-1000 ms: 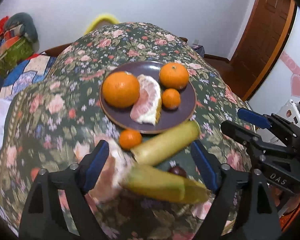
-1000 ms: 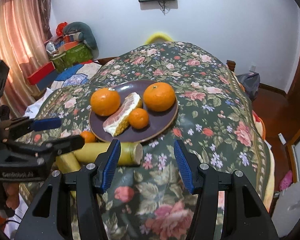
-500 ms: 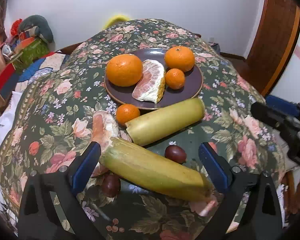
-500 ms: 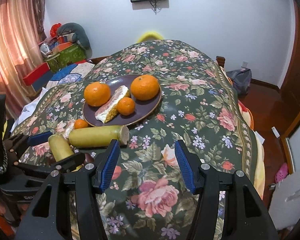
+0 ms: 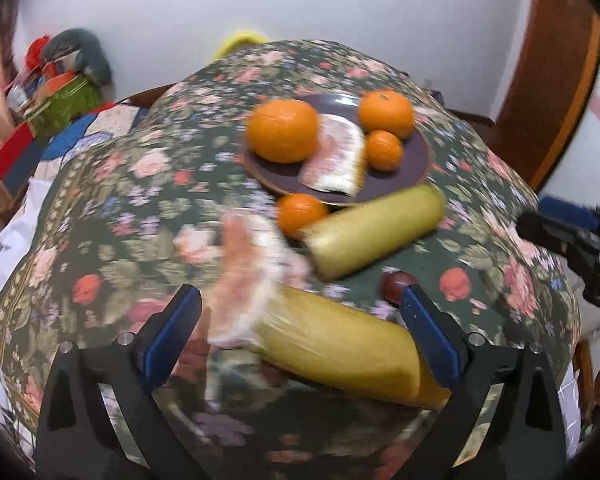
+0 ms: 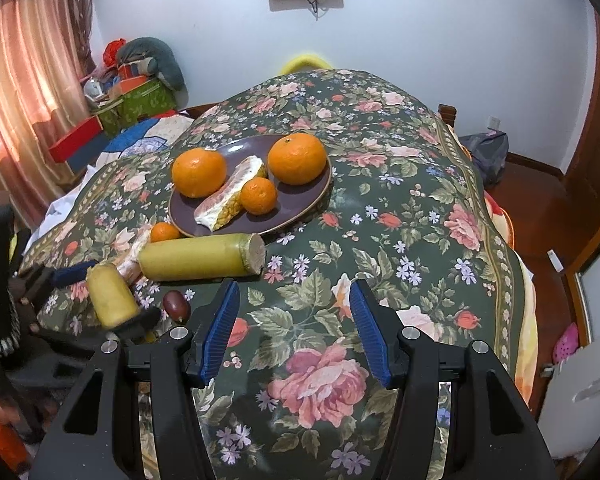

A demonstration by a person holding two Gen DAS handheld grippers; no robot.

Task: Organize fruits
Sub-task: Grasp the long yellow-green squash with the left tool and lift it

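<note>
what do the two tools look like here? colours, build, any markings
Both match: black angular plastic frames with triangular cut-outs, two fingers each faced with blue ribbed pads, and silver screws at the finger bases. Left tool, right tool. The left tool's side seen from the right wrist view shows the same black body and a blue pad. No legible markings, cables or sleeves visible now.

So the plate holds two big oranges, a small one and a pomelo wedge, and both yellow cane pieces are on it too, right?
Not quite. The plate does hold those, but both yellow cane pieces lie on the cloth off it, one beside its rim, the other between the left gripper's fingers. The right wrist view shows it.
</note>
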